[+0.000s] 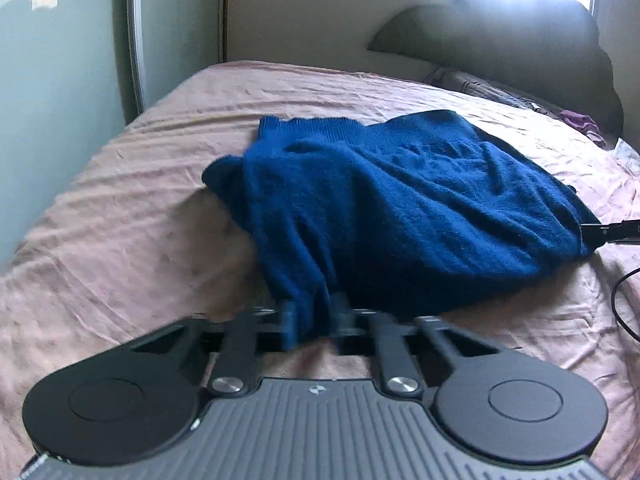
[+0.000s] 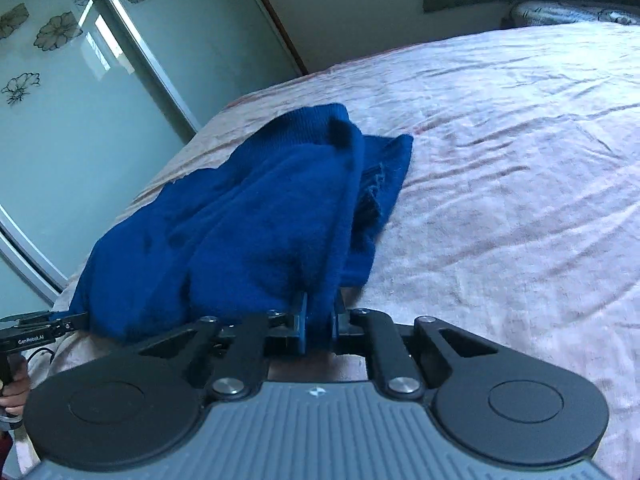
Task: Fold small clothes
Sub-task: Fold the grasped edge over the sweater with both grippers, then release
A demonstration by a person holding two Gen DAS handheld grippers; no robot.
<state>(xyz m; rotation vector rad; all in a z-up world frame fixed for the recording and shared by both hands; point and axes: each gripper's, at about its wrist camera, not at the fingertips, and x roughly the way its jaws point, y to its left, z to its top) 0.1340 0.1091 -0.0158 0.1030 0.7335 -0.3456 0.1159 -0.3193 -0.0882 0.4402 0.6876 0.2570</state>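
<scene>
A dark blue knitted garment (image 1: pixel 392 208) lies bunched on the pink bed sheet (image 1: pixel 120 208), its ribbed hem toward the far side. My left gripper (image 1: pixel 314 320) is shut on its near edge, and the cloth hangs between the fingers. My right gripper (image 2: pixel 320 320) is shut on another edge of the same garment (image 2: pixel 240 224), which rises in a fold from the fingers. The right gripper's tip shows at the right edge of the left wrist view (image 1: pixel 608 232). The left gripper shows at the lower left of the right wrist view (image 2: pixel 44 330).
The bed (image 2: pixel 520 184) stretches wide to the right. A dark headboard (image 1: pixel 520 48) and patterned pillow (image 1: pixel 480 88) lie at the far end. A sliding wardrobe door with flower prints (image 2: pixel 80 80) stands along the left. A black cable (image 1: pixel 624 304) runs on the sheet at right.
</scene>
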